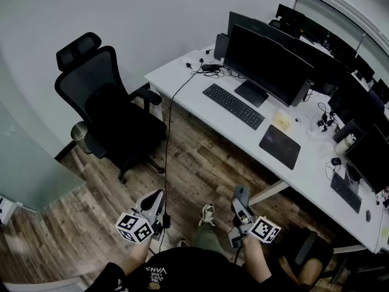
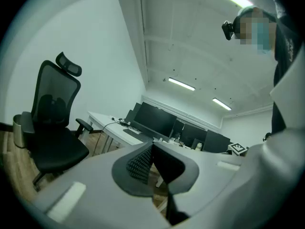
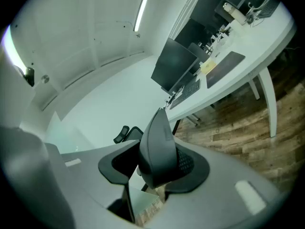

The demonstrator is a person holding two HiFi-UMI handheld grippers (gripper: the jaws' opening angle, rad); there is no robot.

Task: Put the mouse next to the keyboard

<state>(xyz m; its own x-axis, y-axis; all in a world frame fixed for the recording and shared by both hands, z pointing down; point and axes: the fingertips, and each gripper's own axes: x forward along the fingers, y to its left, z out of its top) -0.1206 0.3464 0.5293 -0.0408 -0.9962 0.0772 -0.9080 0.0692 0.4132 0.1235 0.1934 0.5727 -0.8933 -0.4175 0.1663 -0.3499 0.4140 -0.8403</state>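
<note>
A dark computer mouse (image 3: pixel 157 142) stands on edge between the jaws of my right gripper (image 3: pixel 155 165), which is shut on it. In the head view this gripper (image 1: pixel 241 201) is low over the wooden floor, well short of the white desk (image 1: pixel 182 78), with the mouse (image 1: pixel 241 193) at its tip. The black keyboard (image 1: pixel 233 105) lies on the desk in front of a wide monitor (image 1: pixel 267 62), and it shows small in the right gripper view too (image 3: pixel 190 87). My left gripper (image 2: pixel 152 151) is shut with nothing in it, and hangs over the floor (image 1: pixel 152 208).
A dark mouse pad (image 1: pixel 279 146) lies right of the keyboard. A black office chair (image 1: pixel 109 111) stands left of the desk. A cable (image 1: pixel 170 120) hangs from the desk's front edge to the floor. More monitors and a second keyboard (image 1: pixel 345 192) fill the desk's right side.
</note>
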